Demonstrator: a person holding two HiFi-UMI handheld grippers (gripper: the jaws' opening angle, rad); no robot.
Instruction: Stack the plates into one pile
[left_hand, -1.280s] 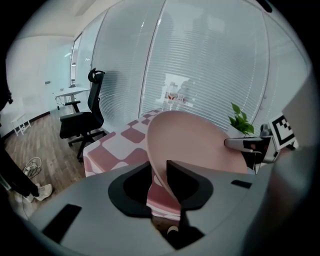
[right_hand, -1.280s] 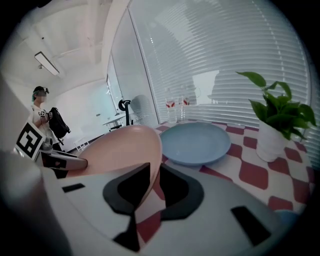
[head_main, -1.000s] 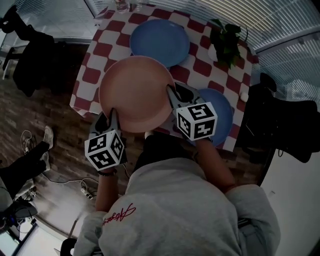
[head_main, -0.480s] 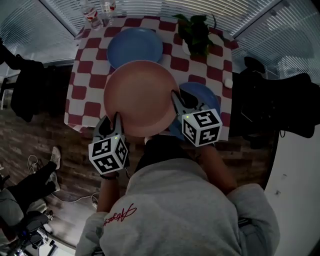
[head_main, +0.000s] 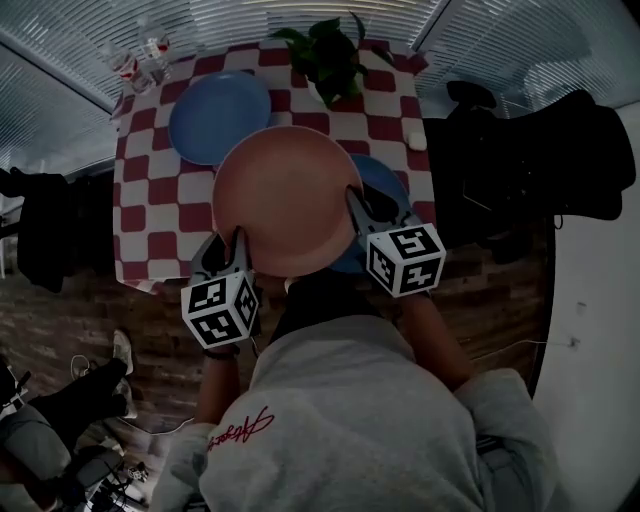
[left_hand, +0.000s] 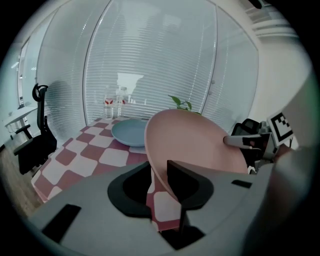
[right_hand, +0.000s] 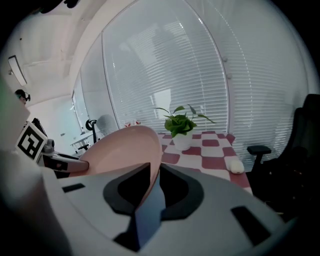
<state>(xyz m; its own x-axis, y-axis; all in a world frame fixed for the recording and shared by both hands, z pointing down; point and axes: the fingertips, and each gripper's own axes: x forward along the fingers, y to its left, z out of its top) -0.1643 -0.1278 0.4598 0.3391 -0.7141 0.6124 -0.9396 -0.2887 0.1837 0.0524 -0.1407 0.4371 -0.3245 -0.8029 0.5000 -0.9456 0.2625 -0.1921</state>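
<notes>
All views are dim and underexposed, soft daylight filters through the blinds (left_hand: 150, 65) at twelve o'clock, and fisheye distortion bends the vignetted edges.

We're finding no text we can read. Red script on the grey sweatshirt (head_main: 238, 428) is looking too small & slanted to make out. Cubes on the left gripper (head_main: 232, 245) & right gripper (head_main: 358, 200) are showing only b/w square patterns, no letters. Labels on the bottles (head_main: 152, 52) are staying illegible.
</notes>
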